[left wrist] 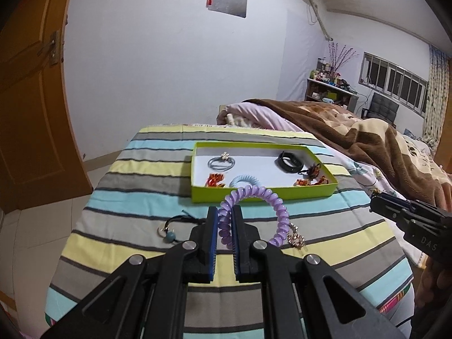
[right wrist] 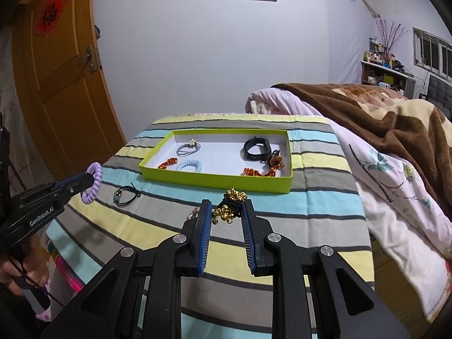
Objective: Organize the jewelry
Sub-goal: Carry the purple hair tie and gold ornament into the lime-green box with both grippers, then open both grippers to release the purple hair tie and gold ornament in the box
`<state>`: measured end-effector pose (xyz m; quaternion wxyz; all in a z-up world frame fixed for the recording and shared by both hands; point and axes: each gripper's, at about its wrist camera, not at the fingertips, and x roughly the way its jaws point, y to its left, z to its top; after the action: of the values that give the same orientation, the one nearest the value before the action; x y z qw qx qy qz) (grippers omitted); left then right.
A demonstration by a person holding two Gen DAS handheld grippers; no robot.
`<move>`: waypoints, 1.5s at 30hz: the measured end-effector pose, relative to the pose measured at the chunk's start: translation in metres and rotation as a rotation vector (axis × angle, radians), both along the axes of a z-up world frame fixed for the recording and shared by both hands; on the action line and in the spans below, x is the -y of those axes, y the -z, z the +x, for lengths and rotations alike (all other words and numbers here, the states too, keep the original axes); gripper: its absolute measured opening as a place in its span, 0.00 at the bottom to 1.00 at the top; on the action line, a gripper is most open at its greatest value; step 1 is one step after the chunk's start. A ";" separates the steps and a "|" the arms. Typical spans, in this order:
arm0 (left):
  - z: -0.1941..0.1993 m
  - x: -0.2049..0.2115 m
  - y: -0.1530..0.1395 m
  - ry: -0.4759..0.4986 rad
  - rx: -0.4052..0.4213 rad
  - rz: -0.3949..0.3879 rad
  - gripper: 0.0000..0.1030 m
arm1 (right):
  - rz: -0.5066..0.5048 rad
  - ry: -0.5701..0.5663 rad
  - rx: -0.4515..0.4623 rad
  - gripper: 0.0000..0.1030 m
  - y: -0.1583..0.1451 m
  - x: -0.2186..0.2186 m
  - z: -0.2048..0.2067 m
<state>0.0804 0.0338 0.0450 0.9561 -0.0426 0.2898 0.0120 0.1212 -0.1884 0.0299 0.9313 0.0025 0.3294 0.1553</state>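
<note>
Left wrist view: left tool [left wrist: 225,220] pinches the light, springy lilac spiral-coil hair tie [left wrist: 251,212]; right tool [right wrist: 226,209] clasps a black elastic with gold bells [right wrist: 230,204]. Both hang short of the lime-green cardboard tray [right wrist: 214,180]; grip the cords, not the charms.

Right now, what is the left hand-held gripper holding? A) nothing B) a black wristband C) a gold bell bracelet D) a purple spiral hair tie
D: the purple spiral hair tie sits pinched between the pads of the left hand-held gripper, above the striped cloth.
</note>
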 end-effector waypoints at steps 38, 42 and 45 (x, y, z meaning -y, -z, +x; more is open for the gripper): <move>0.146 -0.016 0.028 0.000 -0.064 0.038 0.09 | -0.047 -0.059 -0.015 0.21 0.024 -0.037 0.138; 0.163 -0.019 0.040 0.002 -0.100 0.046 0.09 | -0.054 -0.066 -0.051 0.21 0.040 -0.042 0.157; 0.172 -0.020 0.048 -0.004 -0.117 0.051 0.09 | -0.063 -0.070 -0.076 0.21 0.051 -0.045 0.167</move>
<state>0.2520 0.0536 -0.0030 0.9382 -0.0180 0.3448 0.0238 0.2884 -0.1433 -0.0214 0.9117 -0.0323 0.3692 0.1772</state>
